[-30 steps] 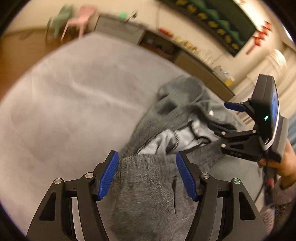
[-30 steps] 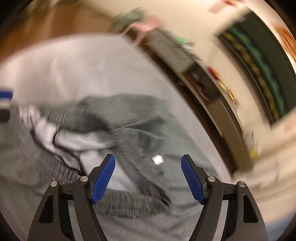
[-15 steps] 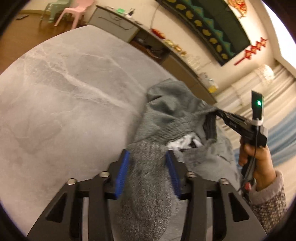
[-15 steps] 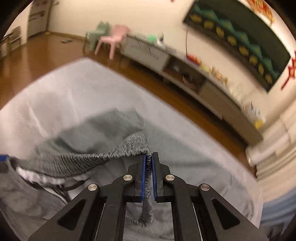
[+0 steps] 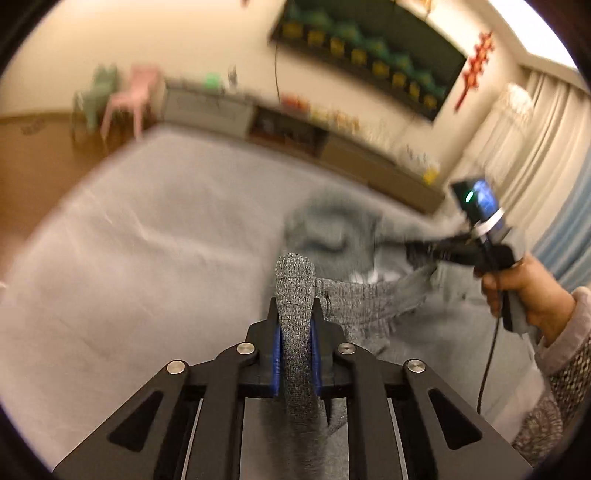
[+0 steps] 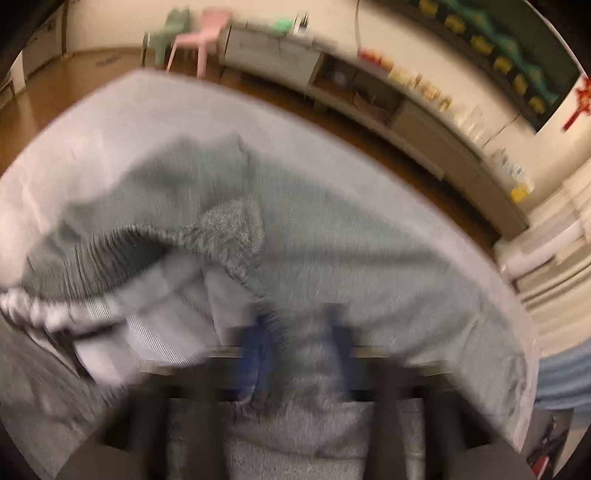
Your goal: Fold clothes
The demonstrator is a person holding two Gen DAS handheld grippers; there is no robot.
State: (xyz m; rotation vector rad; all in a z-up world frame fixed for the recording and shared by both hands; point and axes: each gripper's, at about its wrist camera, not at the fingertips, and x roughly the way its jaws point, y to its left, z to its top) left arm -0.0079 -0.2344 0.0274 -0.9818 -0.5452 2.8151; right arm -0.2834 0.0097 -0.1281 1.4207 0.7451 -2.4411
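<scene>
Two grippers hold one grey knit garment over the grey bed: the left gripper is closing on a waistband fold, the right gripper, farther right, pinches the same band, which runs taut left-to-right between them.

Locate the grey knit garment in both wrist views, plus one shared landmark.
Left wrist: grey knit garment at centre bottom, a fold pinched in the closing left tongs, stretching right to the right tongs.
Right wrist: garment fills the left and centre, blurred, running down to the right tongs.
Shared landmark: pink chair, upper left in both.
</scene>
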